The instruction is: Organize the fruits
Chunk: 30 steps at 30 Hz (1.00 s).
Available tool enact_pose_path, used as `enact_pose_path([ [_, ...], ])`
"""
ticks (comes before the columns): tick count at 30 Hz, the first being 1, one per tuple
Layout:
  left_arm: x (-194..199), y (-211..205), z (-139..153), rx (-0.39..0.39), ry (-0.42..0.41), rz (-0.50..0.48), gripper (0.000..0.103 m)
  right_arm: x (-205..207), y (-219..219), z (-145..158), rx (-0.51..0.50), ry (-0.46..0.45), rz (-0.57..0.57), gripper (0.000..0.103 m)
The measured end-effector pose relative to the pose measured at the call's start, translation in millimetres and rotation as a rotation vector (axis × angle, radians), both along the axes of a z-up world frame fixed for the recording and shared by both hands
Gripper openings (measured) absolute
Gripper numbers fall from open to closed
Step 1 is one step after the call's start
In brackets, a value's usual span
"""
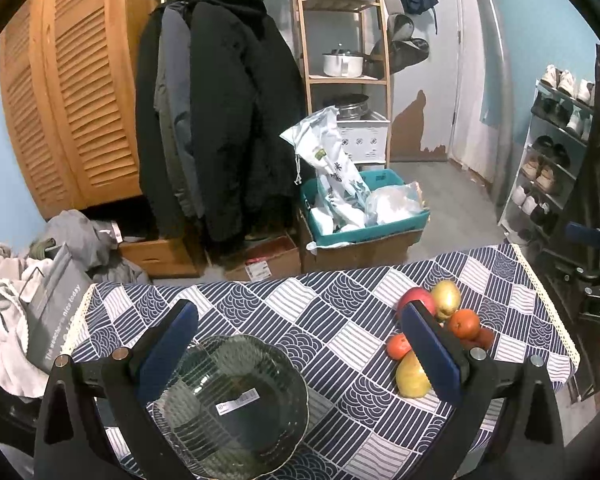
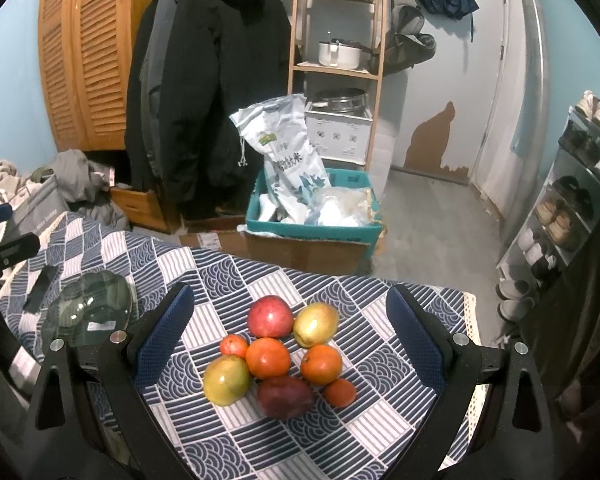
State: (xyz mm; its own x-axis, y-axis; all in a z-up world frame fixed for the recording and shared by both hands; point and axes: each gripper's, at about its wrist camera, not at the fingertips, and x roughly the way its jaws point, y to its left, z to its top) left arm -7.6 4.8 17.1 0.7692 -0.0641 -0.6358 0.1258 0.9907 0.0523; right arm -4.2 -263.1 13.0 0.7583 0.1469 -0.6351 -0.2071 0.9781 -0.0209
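Note:
A pile of fruit lies on the patterned tablecloth: a red apple, two yellow-green mangoes, a dark red mango and several oranges. My right gripper is open, its blue pads on either side of the pile and above it. A ribbed clear glass plate with a label sits empty on the left. My left gripper hangs open over the plate's far edge; its right finger covers part of the fruit pile.
The table ends just beyond the fruit, with a lace trim on the right edge. A flat black object lies left of the plate. Beyond are a teal bin on a cardboard box, hanging coats, a wooden shelf and a shoe rack.

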Motion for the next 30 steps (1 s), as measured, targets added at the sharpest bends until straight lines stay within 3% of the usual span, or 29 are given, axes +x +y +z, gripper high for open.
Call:
enact_pose_path([
  [30,-3.3,-2.5,3.1,-0.014,-0.013,-0.01,0.103,-1.6,-2.5,9.4,0.004,-0.021,-0.003,0.096],
])
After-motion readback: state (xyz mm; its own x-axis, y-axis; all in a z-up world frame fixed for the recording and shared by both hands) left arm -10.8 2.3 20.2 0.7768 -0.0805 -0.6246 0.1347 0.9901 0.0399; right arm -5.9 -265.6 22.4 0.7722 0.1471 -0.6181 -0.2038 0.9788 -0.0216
